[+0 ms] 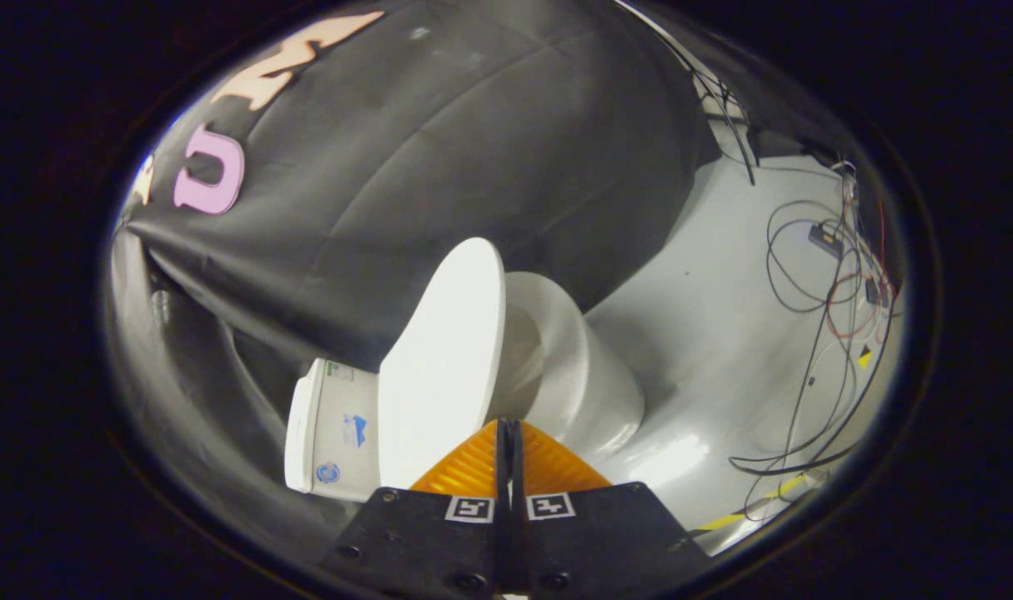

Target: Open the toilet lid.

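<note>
Claw [509,433] with its two fingers pressed together, only a thin dark slit between them and nothing held, points at a white toilet in a cloth-walled booth. Just beyond the fingertips stands the toilet lid [443,367], raised well off the bowl [577,375] and tilted back toward the tank [327,433]; whether the tips touch its lower edge cannot be told. Inside of the bowl shows past the lid's edge. Black cloth [439,158] hangs behind the toilet. On the pale grey floor [714,333] beside the bowl, well apart from it, lies a tangle of cables [814,275] and a strip of yellow tape [756,504].
</note>
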`<state>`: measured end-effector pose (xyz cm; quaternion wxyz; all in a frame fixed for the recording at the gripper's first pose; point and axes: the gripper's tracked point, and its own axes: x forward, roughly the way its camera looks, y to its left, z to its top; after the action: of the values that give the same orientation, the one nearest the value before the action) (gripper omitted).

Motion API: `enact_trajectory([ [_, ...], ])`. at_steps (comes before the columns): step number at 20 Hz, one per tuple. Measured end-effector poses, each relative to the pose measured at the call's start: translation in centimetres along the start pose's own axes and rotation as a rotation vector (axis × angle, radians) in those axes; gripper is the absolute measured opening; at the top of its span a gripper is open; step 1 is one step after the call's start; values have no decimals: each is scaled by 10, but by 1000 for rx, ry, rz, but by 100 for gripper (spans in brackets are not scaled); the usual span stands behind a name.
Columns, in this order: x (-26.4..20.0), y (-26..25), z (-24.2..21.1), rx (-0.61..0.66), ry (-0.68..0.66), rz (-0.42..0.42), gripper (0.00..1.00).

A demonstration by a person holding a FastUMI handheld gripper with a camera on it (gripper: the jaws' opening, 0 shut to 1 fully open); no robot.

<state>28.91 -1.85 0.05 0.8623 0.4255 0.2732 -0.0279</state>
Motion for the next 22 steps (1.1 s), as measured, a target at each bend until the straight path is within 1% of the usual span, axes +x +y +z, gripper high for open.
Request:
enact_trajectory([
  [6,-41,77,9,-179,-68,-34,0],
  [11,-64,144,6,-359,-121,-100,0],
  [14,-74,177,1,-420,-149,-132,0],
  [16,-84,190,1,-452,-164,-151,0],
  [19,-88,225,-9,-532,-189,-190,0],
  [22,-97,257,-20,-608,-214,-208,0],
])
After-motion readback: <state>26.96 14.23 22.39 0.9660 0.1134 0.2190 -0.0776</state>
